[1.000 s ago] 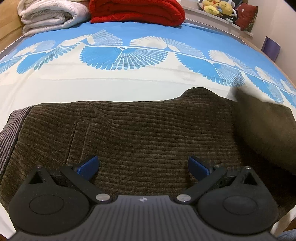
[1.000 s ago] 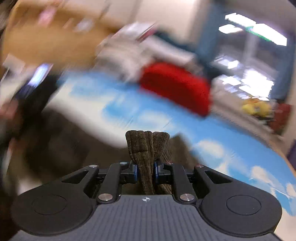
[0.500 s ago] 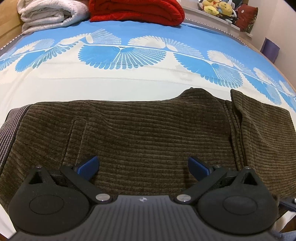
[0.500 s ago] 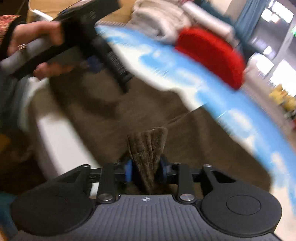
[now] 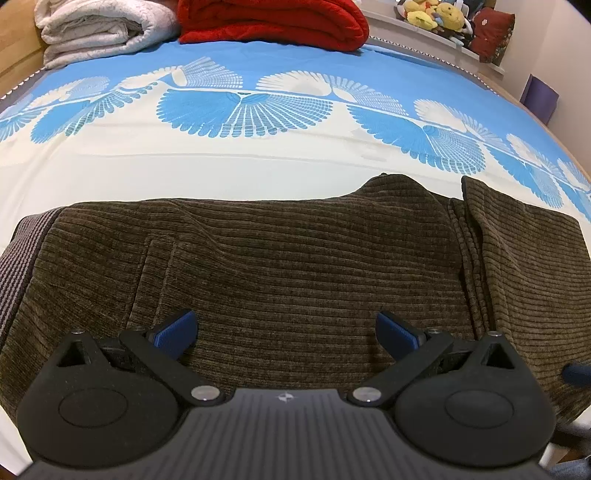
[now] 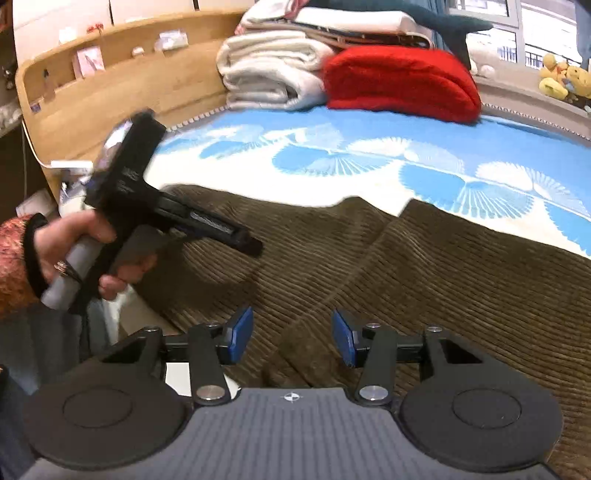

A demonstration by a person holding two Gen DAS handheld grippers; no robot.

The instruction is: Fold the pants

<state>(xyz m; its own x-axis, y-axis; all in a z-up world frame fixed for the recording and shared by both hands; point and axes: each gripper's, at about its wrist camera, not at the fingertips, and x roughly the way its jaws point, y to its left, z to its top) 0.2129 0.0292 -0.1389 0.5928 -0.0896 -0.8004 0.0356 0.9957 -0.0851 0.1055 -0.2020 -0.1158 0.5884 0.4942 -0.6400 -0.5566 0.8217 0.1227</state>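
Right hand-held gripper [image 6: 292, 339] now off the pants [image 6: 424, 280].

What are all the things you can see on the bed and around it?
Pants: one, brown corduroy, partly folded on the bed's near edge.
Bed sheet: one, blue and cream, shell pattern.
Red blanket: one, folded, far end.
White blanket: one, folded, left of the red one.
Soft toys: several, mostly yellow, ledge behind.
Headboard shelf: one, wooden.
Left gripper: black, blue pads, open over the pants.
Right gripper: same, open.
Left hand: holds the left gripper's handle.

No legible text, labels or numbers anywhere.
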